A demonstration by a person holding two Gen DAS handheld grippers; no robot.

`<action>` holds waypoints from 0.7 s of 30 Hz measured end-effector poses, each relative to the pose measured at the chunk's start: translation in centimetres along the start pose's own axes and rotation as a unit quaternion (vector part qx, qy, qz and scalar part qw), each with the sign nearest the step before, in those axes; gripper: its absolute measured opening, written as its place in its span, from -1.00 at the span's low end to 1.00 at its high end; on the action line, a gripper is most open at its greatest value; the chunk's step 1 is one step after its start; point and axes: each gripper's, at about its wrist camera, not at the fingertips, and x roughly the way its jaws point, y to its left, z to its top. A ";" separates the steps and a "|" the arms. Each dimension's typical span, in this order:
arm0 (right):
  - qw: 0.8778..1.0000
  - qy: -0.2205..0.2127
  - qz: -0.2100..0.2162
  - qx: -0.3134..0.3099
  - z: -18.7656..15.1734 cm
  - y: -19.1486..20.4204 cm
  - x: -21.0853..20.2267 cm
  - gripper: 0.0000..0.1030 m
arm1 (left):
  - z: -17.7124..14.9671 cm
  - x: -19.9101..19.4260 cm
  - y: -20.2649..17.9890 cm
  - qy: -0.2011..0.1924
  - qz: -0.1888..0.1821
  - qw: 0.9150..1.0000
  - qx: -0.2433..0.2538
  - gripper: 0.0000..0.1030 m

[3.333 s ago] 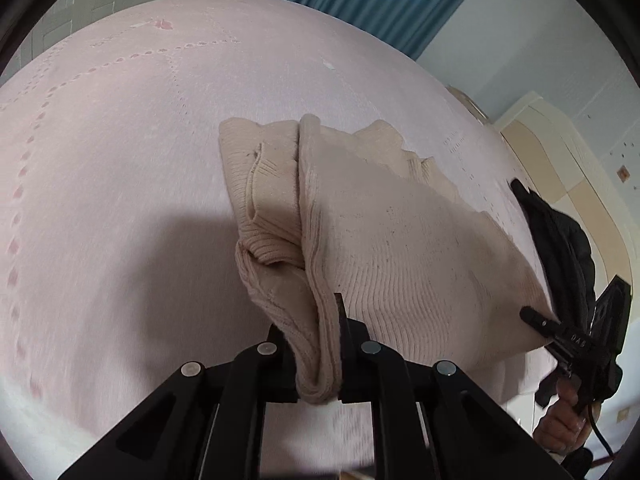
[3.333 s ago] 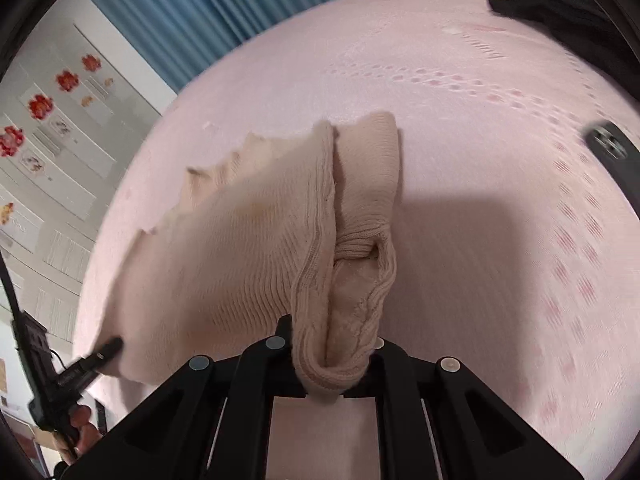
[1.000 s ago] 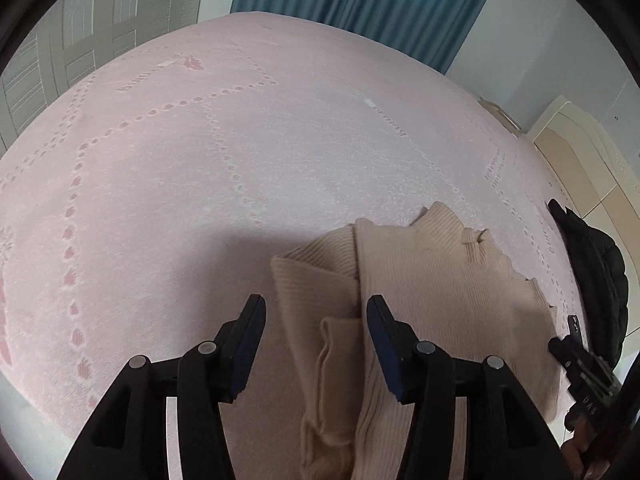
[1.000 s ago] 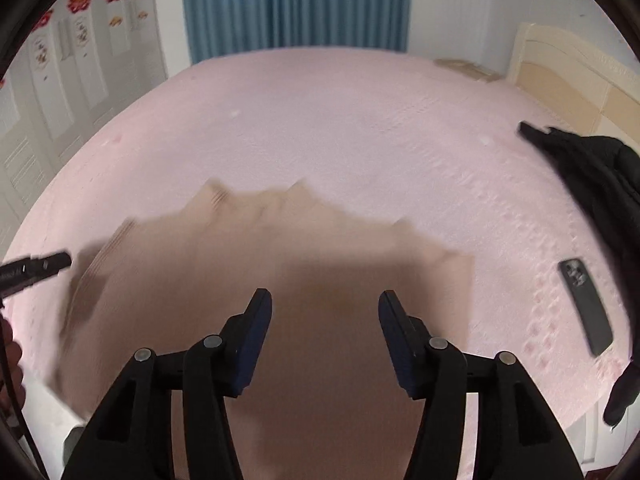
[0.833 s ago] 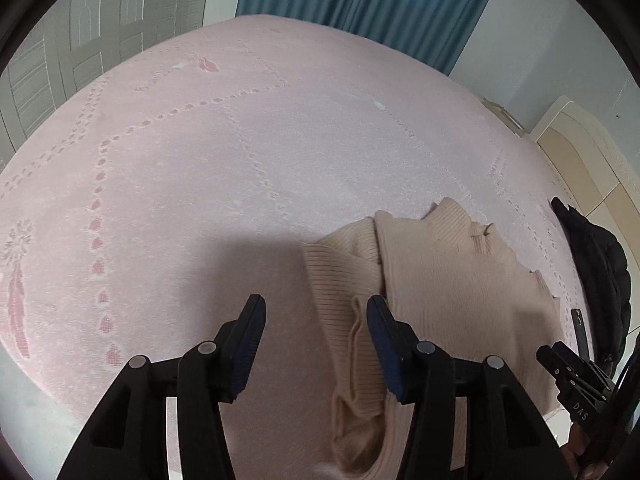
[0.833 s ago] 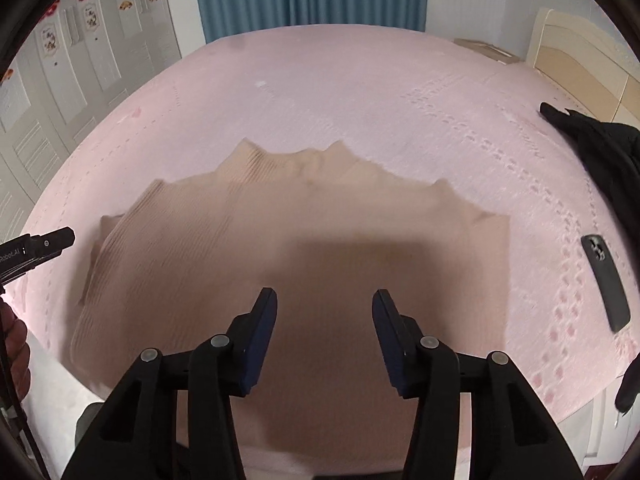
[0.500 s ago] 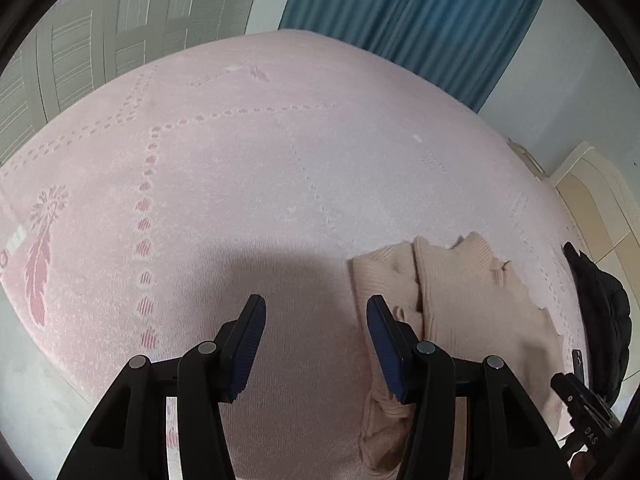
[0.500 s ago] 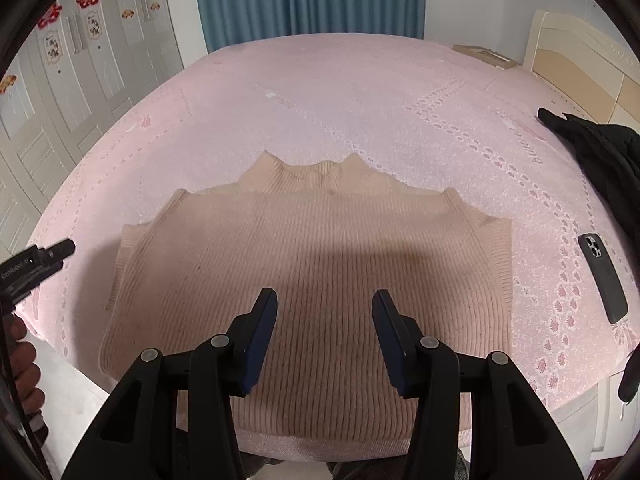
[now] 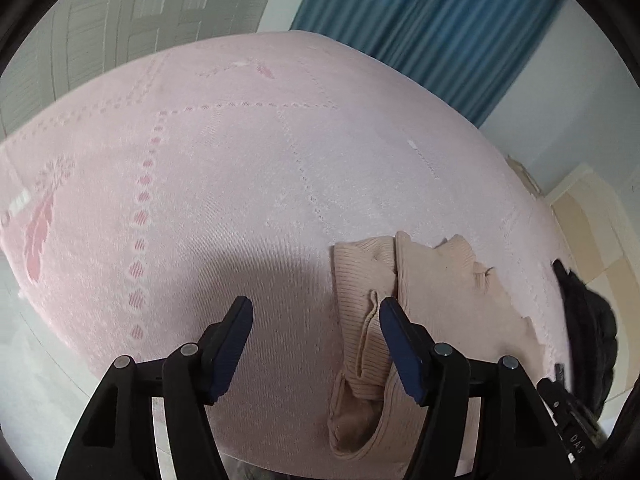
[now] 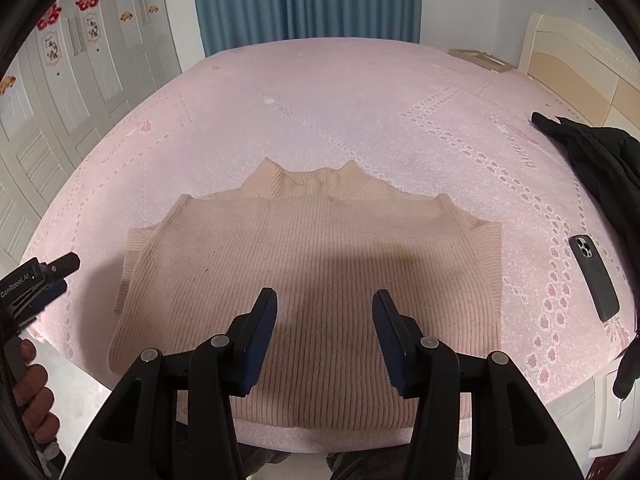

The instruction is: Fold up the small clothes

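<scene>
Right wrist view showed the right tool (image 10: 324,312) nearest, released, its blue-padded fingers (image 10: 262,320) spread and holding nothing, poised over the beige ribbed sweater (image 10: 320,248). That sweater lay flat on the pink bedspread (image 10: 360,112) by the bed's near edge, one sleeve folded in across its left side. At the left edge the left tool (image 10: 56,272) hung off the sweater, and from its own camera the left tool (image 9: 316,320) was likewise released over bare bedspread, the sweater (image 9: 432,292) just to its right. A dark phone (image 10: 594,276) lay right of the sweater, a black jacket (image 10: 600,160) further back, and blue curtains (image 10: 304,0) hung beyond.
</scene>
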 end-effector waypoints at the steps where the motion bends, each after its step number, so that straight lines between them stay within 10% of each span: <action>1: 1.000 0.000 -0.002 0.001 -0.1 -0.1 0.0 -0.05 | 0.2 -0.1 -0.3 0.001 0.001 1.000 0.011 0.24; 7: 1.000 0.003 -0.003 0.016 -0.2 -1.1 0.1 -0.05 | 1.3 -0.7 -0.7 0.001 -0.066 0.998 0.005 0.23; 21: 1.000 0.008 -0.005 0.015 0.3 -1.7 2.1 -0.05 | 1.9 1.2 -1.3 0.022 -0.023 0.998 0.061 0.23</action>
